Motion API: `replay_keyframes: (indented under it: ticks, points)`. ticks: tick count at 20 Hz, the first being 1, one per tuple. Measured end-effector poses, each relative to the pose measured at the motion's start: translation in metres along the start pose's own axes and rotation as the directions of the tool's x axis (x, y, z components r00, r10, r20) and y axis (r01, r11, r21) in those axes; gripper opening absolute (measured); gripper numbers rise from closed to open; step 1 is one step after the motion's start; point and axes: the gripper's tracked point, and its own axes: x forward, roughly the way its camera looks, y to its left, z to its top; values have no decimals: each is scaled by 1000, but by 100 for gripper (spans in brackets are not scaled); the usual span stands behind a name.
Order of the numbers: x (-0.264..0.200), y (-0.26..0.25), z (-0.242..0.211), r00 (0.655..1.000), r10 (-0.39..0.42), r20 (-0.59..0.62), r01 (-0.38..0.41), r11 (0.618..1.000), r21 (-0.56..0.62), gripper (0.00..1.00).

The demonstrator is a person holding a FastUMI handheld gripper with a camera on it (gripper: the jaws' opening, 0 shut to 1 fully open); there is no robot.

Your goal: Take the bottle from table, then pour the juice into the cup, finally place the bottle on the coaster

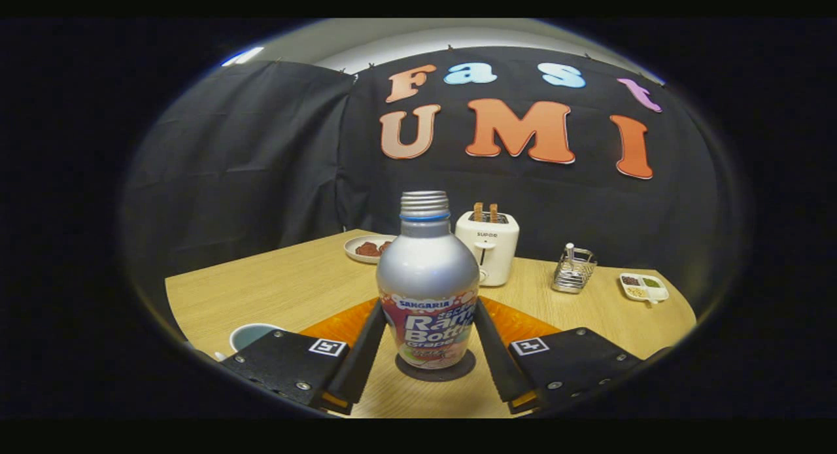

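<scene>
Standing upright between the two fingers, the aluminium juice bottle (427, 290) is seen uncapped, its base resting on a dark round coaster (435, 370) on the wooden table (288, 284). The gripper (428, 349) is set with one finger along each flank of the bottle; the tips appear to touch the label, so the jaws are judged closed about it, though the firmness of the pressure cannot be told. An orange mat (523, 323) lies just behind the bottle. A pale blue cup (252, 336) sits beside the left finger. Beyond, a white toaster (487, 248), a plate of red food (367, 248), a wire holder (573, 269) and a small divided dish (644, 287) are noted.

Step judged: either the take or the final placing; it cannot be told which. If released, the fingers should be opened evenly and withdrawn straight back, the bottle being kept vertical.
</scene>
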Motion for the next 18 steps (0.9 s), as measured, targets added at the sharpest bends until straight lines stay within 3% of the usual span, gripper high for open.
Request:
replay_keyframes:
  ticks: [8,18]
  points:
    - [16,-5,-33,998,-11,-61,16,997,71,77]
    - [17,-5,-41,998,-30,-49,33,997,72,77]
